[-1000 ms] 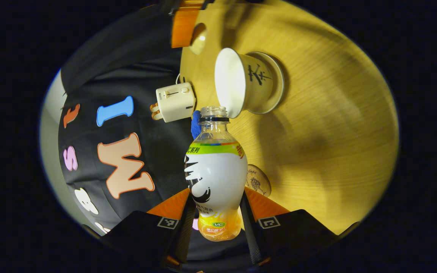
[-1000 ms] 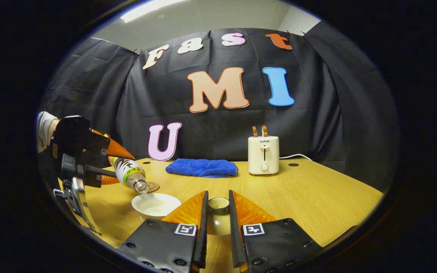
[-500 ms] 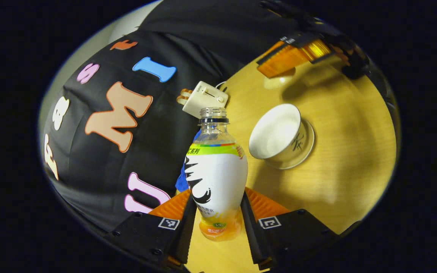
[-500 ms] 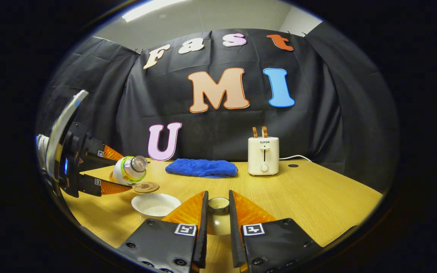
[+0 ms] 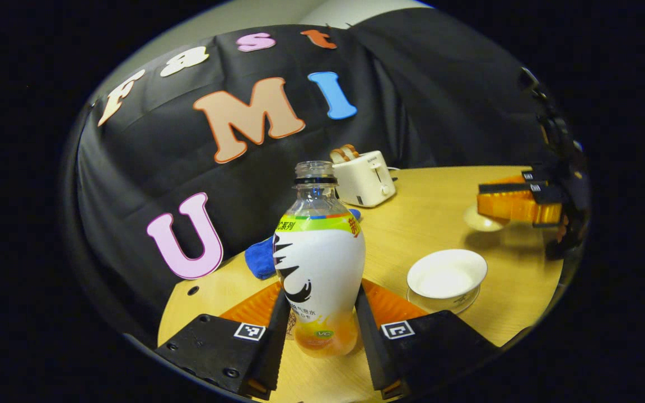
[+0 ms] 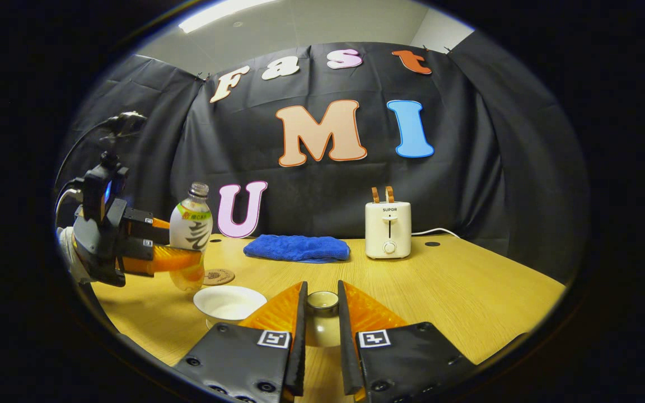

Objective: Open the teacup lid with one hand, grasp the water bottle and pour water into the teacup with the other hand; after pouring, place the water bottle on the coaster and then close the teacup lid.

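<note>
The water bottle (image 5: 319,263), capless with a white and green label, stands upright in the air with my left gripper (image 5: 320,292) shut on its lower body. The open white teacup (image 5: 447,276) on its saucer sits on the table to the right of it. In the right gripper view the bottle (image 6: 191,230) and the left gripper (image 6: 152,253) hang just above and left of the teacup (image 6: 229,304). The round coaster (image 6: 219,276) lies behind the cup. My right gripper (image 6: 321,291) is shut on the teacup lid (image 6: 322,307), low over the table.
A cream toaster (image 6: 388,228) and a folded blue cloth (image 6: 297,248) stand along the back of the wooden table (image 6: 468,285). In the left gripper view the right gripper (image 5: 515,204) holds the lid (image 5: 482,221) beyond the cup.
The left gripper has turned the bottle from tipped over the teacup back to upright and drawn it slightly left of the cup. The right gripper and lid have stayed put.
</note>
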The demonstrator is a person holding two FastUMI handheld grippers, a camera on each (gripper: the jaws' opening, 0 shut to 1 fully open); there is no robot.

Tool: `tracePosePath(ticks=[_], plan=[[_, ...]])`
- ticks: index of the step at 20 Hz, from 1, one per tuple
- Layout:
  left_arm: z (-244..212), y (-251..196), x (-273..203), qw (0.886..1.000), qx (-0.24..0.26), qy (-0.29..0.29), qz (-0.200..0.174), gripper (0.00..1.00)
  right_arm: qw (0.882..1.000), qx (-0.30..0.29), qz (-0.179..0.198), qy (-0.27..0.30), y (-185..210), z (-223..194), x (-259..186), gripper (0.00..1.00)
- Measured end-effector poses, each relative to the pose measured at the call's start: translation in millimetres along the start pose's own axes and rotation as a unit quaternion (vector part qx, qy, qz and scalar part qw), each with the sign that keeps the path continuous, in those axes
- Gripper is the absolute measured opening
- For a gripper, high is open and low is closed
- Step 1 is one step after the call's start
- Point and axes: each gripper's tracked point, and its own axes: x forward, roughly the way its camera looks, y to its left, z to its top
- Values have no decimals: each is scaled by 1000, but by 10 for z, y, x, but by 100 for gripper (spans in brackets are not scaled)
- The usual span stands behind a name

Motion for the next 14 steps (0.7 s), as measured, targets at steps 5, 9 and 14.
tracePosePath(ticks=[5,9,14], plan=[[-19,298,90,994,-99,-21,36,60,1000,-1,-1,-2,4,-1,3,30],[35,578,144,987,-129,-57,77,60,1000,-3,-1,-5,6,9,4,30],[-16,724,306,983,-144,-58,101,60,1000,-4,-1,-8,5,12,7,30]])
